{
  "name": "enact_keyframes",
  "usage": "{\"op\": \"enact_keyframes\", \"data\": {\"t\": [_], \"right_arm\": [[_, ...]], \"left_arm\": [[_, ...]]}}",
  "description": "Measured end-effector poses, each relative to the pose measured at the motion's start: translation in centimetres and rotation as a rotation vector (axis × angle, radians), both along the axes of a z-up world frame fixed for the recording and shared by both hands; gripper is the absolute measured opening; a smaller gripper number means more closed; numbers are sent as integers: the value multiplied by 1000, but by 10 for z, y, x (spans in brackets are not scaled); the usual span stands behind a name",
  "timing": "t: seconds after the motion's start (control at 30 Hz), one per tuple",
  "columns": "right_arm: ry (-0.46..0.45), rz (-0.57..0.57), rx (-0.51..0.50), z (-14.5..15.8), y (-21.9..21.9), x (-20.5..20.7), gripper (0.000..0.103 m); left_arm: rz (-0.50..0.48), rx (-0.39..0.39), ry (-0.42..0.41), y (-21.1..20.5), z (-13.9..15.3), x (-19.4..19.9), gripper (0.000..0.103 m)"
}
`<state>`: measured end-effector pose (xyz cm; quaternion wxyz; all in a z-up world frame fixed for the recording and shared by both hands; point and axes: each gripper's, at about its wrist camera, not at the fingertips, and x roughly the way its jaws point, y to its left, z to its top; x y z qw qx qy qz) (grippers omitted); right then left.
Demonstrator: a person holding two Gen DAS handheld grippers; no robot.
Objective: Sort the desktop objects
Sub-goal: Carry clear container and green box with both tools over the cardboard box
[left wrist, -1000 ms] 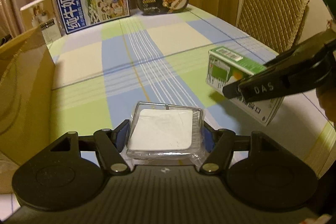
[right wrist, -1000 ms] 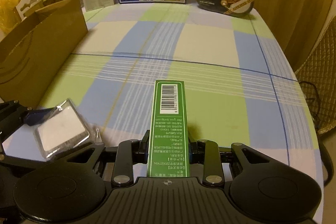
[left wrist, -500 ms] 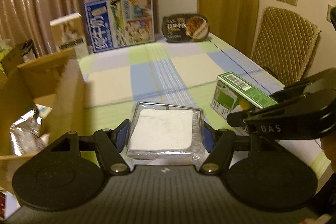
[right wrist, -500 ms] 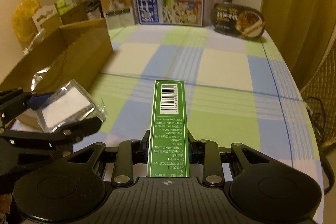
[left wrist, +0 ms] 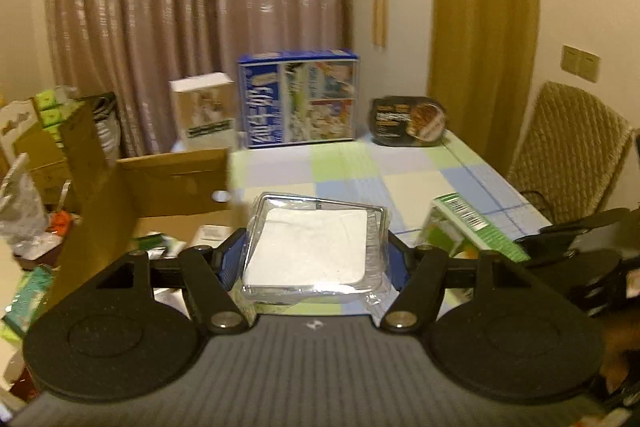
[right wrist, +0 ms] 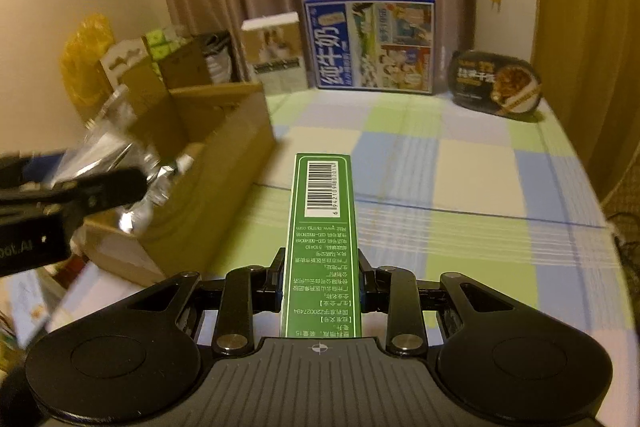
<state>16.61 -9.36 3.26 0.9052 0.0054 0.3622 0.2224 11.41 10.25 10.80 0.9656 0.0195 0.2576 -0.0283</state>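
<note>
Both tongs higher than before, left tongs (left wrist: pixel 316 259) pinching clear packet (left wrist: pixel 314 251), right tongs (right wrist: pixel 321 281) green carton (right wrist: pixel 321 227)

I see a dim room in warm yellowish indoor light, its source out of view. Glare streaks the curtains (left wrist: pixel 200 27). The left wrist view is smeared, especially the box (left wrist: pixel 296 99); mine on the right is sharper. Fisheye bends the edges, corners go black.
</note>
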Motion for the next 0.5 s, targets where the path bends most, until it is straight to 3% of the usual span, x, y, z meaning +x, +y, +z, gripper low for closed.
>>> {"op": "enact_keyframes", "data": {"t": [0.5], "right_arm": [[-107,229,-33,36,117,-1,28]], "left_arm": [[206,34,15,112,12,-27,64]]}}
